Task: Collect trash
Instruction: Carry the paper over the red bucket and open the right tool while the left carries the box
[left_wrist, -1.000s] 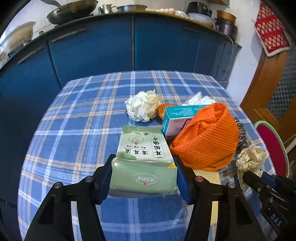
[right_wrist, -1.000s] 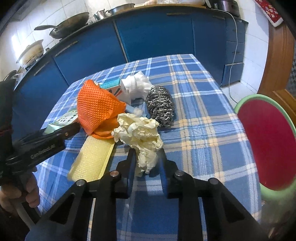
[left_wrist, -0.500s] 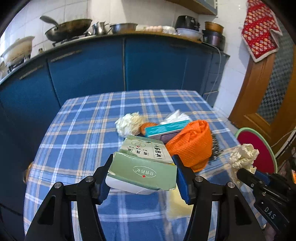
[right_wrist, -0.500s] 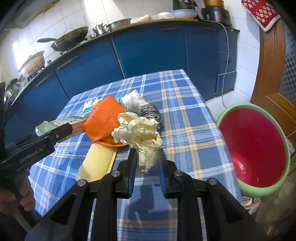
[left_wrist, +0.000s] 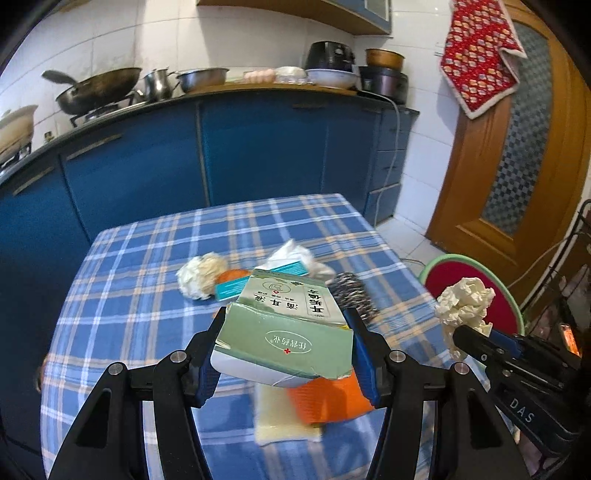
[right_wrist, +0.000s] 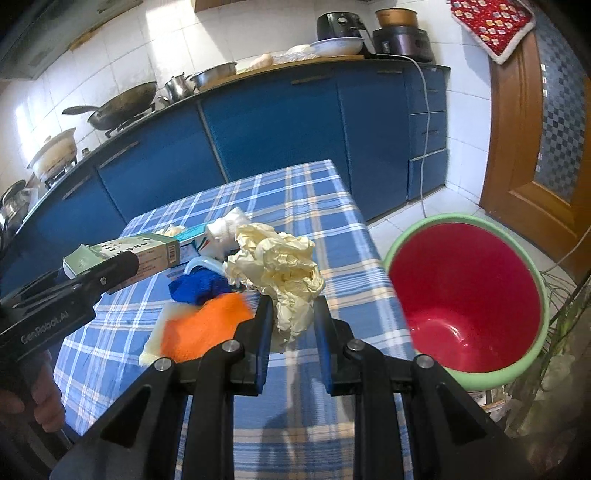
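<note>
My left gripper (left_wrist: 286, 345) is shut on a green medicine box (left_wrist: 284, 325) and holds it well above the plaid table (left_wrist: 147, 266); the box also shows in the right wrist view (right_wrist: 122, 254). My right gripper (right_wrist: 291, 314) is shut on a crumpled cream paper wad (right_wrist: 277, 262), lifted near the table's right edge; the wad also shows in the left wrist view (left_wrist: 463, 302). A red bin with a green rim (right_wrist: 469, 295) stands on the floor to the right of the table.
On the table lie an orange mesh cloth (left_wrist: 328, 400), a yellow sponge pad (left_wrist: 277, 421), a steel scourer (left_wrist: 352, 295), a teal box (left_wrist: 236, 288), a white paper ball (left_wrist: 201, 275) and white tissue (left_wrist: 291, 254). Blue cabinets (left_wrist: 258, 155) stand behind; a wooden door (left_wrist: 517, 147) is at right.
Both grippers have risen and pulled back from the table with their loads. The right gripper has swung toward the red bin, which now fills more of its view.
</note>
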